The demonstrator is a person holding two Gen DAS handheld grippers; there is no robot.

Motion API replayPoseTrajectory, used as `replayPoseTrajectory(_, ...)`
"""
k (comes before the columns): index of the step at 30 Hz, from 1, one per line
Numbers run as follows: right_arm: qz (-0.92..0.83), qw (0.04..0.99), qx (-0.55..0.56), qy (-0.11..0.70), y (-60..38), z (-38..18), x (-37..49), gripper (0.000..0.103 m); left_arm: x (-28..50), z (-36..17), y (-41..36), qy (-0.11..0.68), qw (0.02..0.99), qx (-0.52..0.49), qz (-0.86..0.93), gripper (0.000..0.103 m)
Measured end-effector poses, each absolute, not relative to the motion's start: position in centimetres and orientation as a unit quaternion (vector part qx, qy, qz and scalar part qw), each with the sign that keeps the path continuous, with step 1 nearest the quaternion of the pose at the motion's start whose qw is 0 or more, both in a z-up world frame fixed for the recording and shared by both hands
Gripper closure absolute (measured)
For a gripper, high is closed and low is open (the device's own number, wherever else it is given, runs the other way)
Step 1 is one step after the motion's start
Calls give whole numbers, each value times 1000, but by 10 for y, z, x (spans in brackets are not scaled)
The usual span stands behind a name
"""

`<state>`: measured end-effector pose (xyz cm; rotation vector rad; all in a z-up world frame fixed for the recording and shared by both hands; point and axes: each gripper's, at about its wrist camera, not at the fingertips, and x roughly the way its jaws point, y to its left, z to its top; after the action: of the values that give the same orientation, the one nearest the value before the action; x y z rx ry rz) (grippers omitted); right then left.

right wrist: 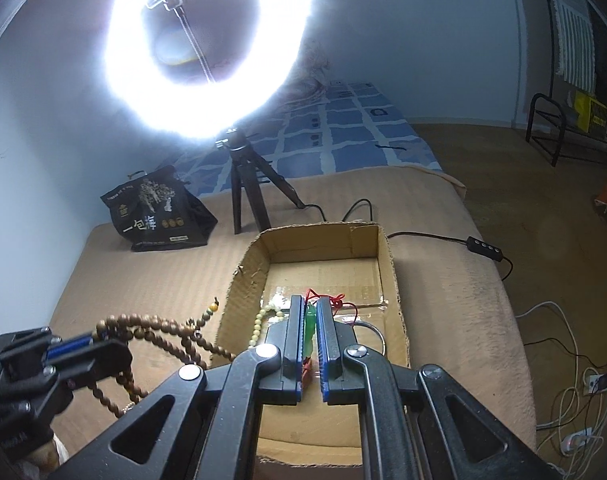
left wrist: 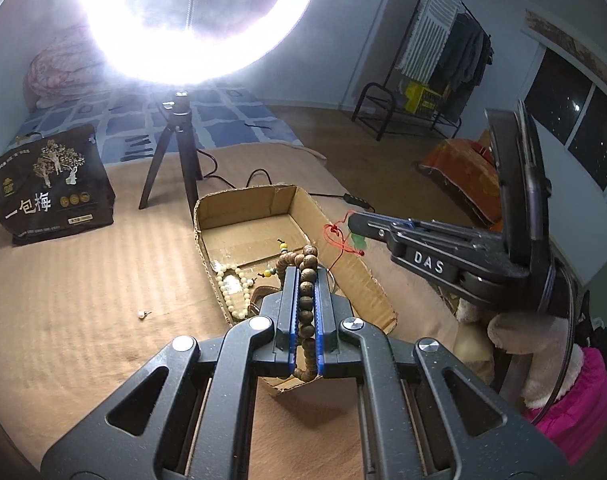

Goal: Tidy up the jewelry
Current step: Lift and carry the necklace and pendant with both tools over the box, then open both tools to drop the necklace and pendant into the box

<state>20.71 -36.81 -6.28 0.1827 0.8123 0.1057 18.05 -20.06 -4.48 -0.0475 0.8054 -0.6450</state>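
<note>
While both strands are held above the cardboard box (right wrist: pixel 387 264), nothing is yet released into it. The left gripper (left wrist: pixel 307 316) is clamped on a wooden bead string (left wrist: pixel 306 312), whose loops are seen draped over the fingers and hanging slack below them. The right gripper (right wrist: pixel 311 336) is closed on a green pendant (right wrist: pixel 310 326), with its red cord (right wrist: pixel 345 304) trailing loose toward the box floor. A pale bead bracelet (right wrist: pixel 263 322) and a thin metal bangle (right wrist: pixel 377 334) are already laid inside the box, which rests on the tan bed cover (left wrist: pixel 83 280). A small pale bead (left wrist: pixel 142 314) is left outside, on the cover near the box.

The wooden string is judged light and limp; it is best taken across several beads, since a single round bead may roll out of the pads. The pendant is judged smooth, hard and possibly brittle, so a grip across its flat body is preferred, and the cord may snag on the box edge.
</note>
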Motion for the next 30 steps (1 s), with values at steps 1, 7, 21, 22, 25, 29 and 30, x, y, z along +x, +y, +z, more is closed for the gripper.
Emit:
replayPoseTrajectory(1, 51, 913, 88, 395, -369, -64, 209, 100, 180, -46, -202, 386, 869, -21, -309, 99)
replayPoseTrajectory(7, 47, 911, 88, 401, -372, -71, 217, 100, 179, -55, -211, 389, 869, -6, -307, 99)
replayPoseTrajectory(21, 42, 904, 91, 417, -376, -88, 229, 99, 184, -75, -221, 399, 866, 18, -302, 99)
replayPoseTrajectory(22, 41, 903, 92, 417, -376, -88, 229, 98, 184, -76, -221, 398, 866, 20, -302, 99)
replayPoseTrajectory(25, 39, 904, 92, 417, -377, -89, 230, 83, 183, -76, -222, 398, 866, 23, -302, 98)
replayPoseTrajectory(29, 28, 906, 89, 412, -379, -87, 229, 60, 183, -76, -221, 394, 869, 20, -299, 51)
replayPoseTrajectory(30, 23, 907, 89, 411, -380, -86, 229, 45, 182, -75, -220, 390, 871, 20, -297, 51)
